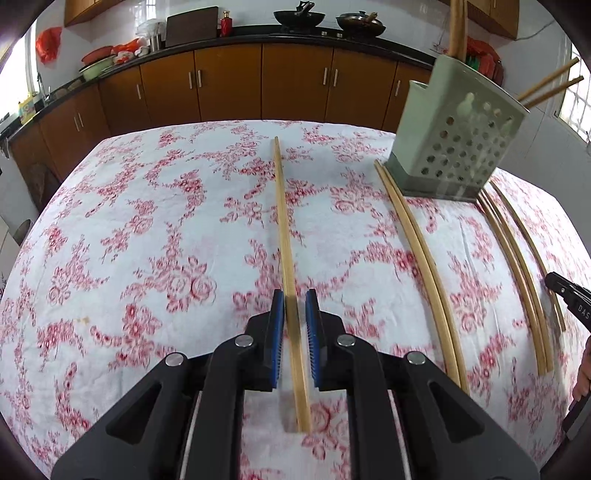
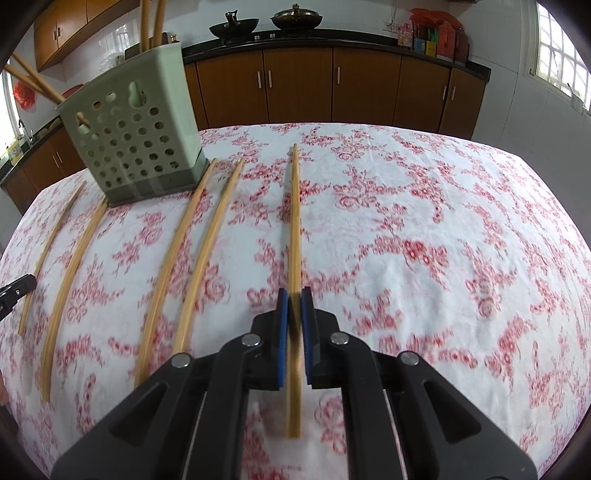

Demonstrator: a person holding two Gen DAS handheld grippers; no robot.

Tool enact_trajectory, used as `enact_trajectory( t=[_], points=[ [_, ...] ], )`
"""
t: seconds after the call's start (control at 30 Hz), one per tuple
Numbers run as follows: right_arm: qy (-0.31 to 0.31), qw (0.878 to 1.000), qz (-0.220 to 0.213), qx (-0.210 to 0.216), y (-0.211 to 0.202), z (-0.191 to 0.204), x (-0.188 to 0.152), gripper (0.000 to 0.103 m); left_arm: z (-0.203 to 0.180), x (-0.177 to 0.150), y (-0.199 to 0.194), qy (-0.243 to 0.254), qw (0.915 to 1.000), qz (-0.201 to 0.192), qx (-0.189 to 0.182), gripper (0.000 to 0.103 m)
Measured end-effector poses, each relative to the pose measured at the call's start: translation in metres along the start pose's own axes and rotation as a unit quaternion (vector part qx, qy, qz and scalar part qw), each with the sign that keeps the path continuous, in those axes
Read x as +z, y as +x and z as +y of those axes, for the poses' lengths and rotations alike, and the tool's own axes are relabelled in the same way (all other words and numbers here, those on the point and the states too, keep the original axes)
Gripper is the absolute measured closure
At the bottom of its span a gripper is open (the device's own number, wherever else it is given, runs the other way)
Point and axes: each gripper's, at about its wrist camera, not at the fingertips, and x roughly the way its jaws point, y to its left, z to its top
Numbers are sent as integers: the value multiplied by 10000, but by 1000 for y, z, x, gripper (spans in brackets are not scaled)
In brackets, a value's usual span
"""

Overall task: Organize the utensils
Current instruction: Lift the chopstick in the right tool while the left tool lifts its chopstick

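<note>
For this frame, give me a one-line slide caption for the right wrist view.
Right hand-held gripper straddles a chopstick on the floral tablecloth, green holder to the left.

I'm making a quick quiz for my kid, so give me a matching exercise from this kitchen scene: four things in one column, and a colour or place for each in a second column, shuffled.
Column one:
1. utensil holder
2. tablecloth
3. wok
4. chopstick

Column two:
A. black, on the back counter
B. light wood, between the pads of the right hand-held gripper
C. pale green with round holes
D. white with red flowers

Pairs: 1-C, 2-D, 3-A, 4-B
</note>
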Motion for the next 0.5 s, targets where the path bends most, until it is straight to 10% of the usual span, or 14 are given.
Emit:
enact_trajectory(
  t=[0.5],
  points=[
    [24, 9996, -282, 57, -33, -6, 5, 95, 5, 2, -25, -46, 9999, -150, -9, 95]
  ],
)
